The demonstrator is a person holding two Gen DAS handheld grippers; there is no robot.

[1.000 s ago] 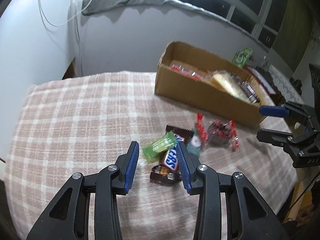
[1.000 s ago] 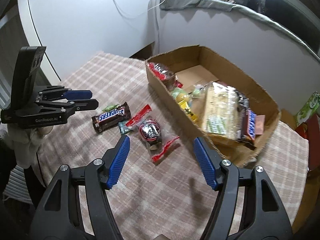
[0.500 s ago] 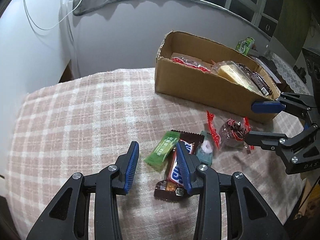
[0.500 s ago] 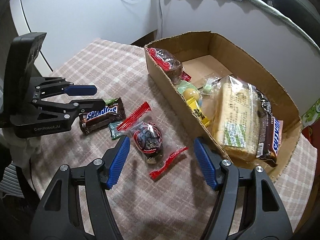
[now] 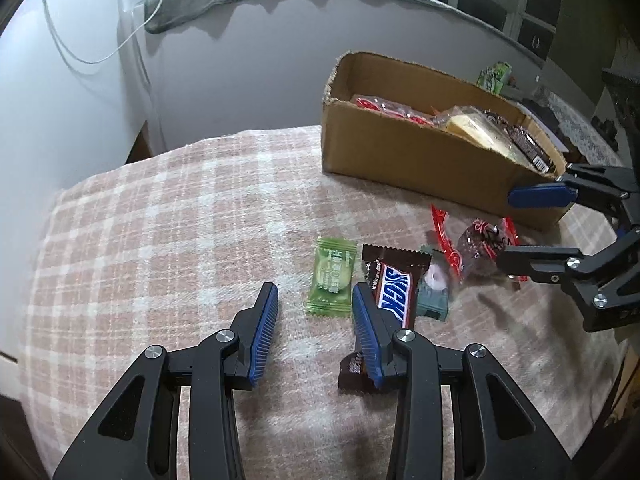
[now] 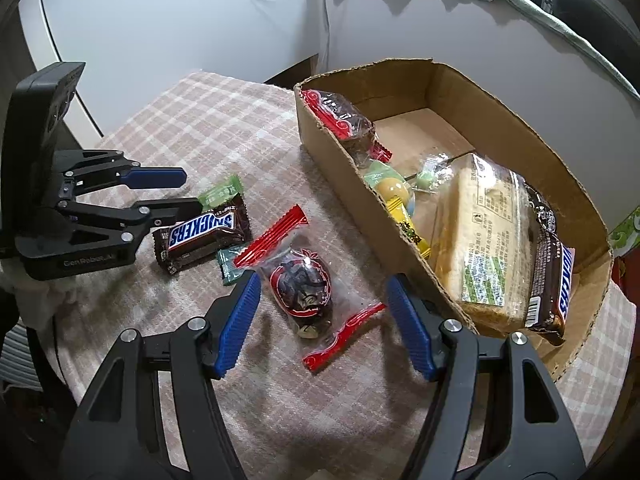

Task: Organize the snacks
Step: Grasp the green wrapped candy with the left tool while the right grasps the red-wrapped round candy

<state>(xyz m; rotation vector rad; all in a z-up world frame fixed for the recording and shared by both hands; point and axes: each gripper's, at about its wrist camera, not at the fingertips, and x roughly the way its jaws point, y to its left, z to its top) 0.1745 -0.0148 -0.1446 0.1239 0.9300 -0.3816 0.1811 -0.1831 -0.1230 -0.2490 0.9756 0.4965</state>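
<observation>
A cardboard box (image 6: 460, 92) near the table's far edge already holds several snacks; four remain on the table (image 5: 160, 220) beside it. Right gripper (image 6: 324, 320), wide, straddles the red-ended packet (image 6: 304, 288); left gripper (image 5: 314, 312), open and empty, hangs over the green candy (image 5: 332, 276).

Two fisheye views, each looking forward and down along its own gripper's fingers at a checked tabletop (image 5: 168, 220). The left wrist view sits low and close, facing the box (image 5: 420, 160) at the far edge, with the right gripper (image 5: 532, 224) entering from the right. The right wrist view looks from the opposite side, probably somewhat higher, into the box (image 6: 348, 184), with the left gripper (image 6: 180, 190) at left. Both share the box and the loose snacks (image 5: 394, 292) (image 6: 204, 236) between.
</observation>
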